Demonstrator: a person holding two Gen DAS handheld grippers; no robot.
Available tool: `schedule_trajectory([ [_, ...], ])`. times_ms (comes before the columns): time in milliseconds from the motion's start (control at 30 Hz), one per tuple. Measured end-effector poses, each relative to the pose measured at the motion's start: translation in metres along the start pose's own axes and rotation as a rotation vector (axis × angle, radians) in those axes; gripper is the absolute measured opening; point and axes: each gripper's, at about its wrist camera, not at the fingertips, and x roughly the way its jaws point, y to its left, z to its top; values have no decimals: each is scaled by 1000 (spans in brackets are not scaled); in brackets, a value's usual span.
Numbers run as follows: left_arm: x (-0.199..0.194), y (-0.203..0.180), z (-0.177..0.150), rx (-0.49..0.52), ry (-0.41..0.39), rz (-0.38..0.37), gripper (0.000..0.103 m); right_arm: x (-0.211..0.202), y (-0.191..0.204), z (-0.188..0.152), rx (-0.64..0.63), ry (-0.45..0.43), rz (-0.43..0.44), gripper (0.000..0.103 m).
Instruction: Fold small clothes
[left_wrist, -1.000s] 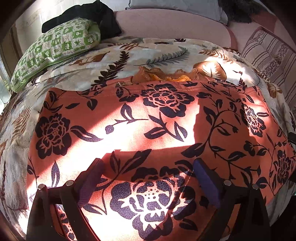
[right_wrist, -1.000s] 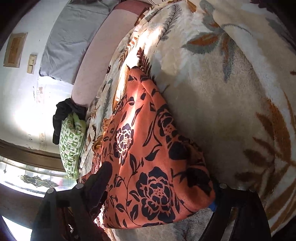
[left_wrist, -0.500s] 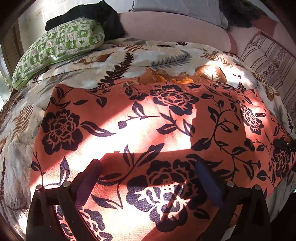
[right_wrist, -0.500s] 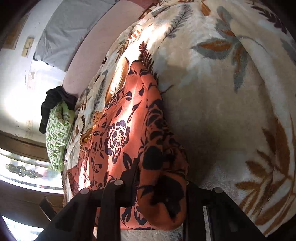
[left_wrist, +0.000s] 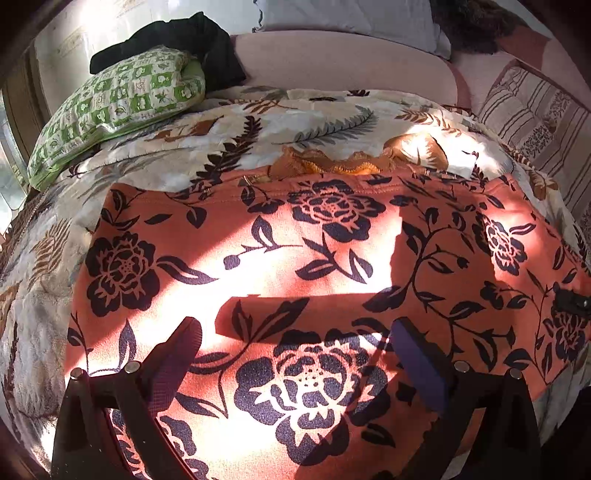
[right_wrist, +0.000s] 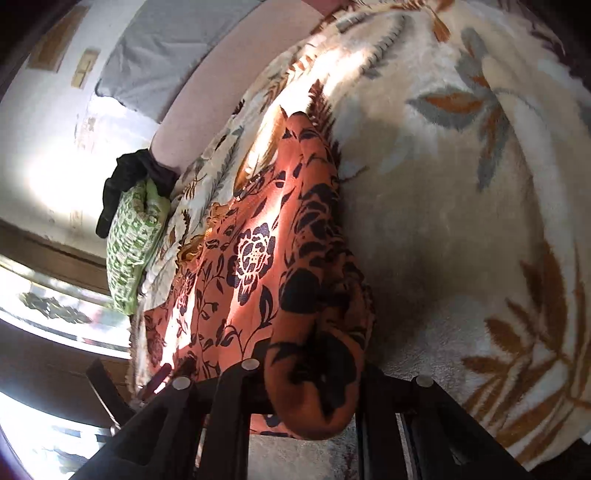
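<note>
Where sunlight falls in hard bands across the bed, an orange garment (left_wrist: 295, 258) printed with dark flowers lies spread on a cream blanket (left_wrist: 303, 122) patterned with leaves. The left hand-held gripper (left_wrist: 295, 362) hovers over the near part of the cloth, its fingers wide apart with nothing between them. The right hand-held gripper (right_wrist: 314, 384) is clamped on the garment's right edge, a bunched roll of fabric pinched between its fingers. A green checked pillow (left_wrist: 114, 107) sits at the blanket's far left corner, a black cloth (left_wrist: 184, 40) draped behind it. A pink headboard (left_wrist: 343, 62) runs along the back, with a grey pillow (left_wrist: 351, 14) above and a striped cushion (left_wrist: 532, 110) at right.
</note>
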Motion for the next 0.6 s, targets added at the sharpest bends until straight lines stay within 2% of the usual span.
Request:
schedule_trajectory([
  [33,2,-5,-1,23,-15,22,102,5,0,-1,-33,22,-35,15],
  [67,15,-12,-5,61,23,46,102,15,-5,-2,-42,68,-63,19],
  [100,26,-13,-10,76,53,51,103,20,-15,-2,-13,97,-36,23],
  [133,23,-8,-12,54,12,33,103,15,-23,0,21,90,25,25],
  [233,21,-6,-10,56,21,25,103,-21,-39,11,47,6,97,42],
  [267,21,-6,-10,55,17,27,103,-31,-43,19,52,-30,105,65],
  [300,21,-6,-10,54,13,30,103,-39,-44,31,52,-69,112,79],
  [400,21,-6,-10,50,10,30,103,-29,-38,79,25,-80,149,79],
  [433,21,-6,-10,51,10,31,103,-14,-33,97,21,-46,160,79],
  [533,21,-6,-11,50,5,27,103,36,-13,140,-54,65,105,79],
  [567,21,-6,-12,50,3,28,103,54,-5,148,-87,102,64,76],
  [600,21,-6,-12,49,2,27,103,70,-1,154,-98,132,25,60],
])
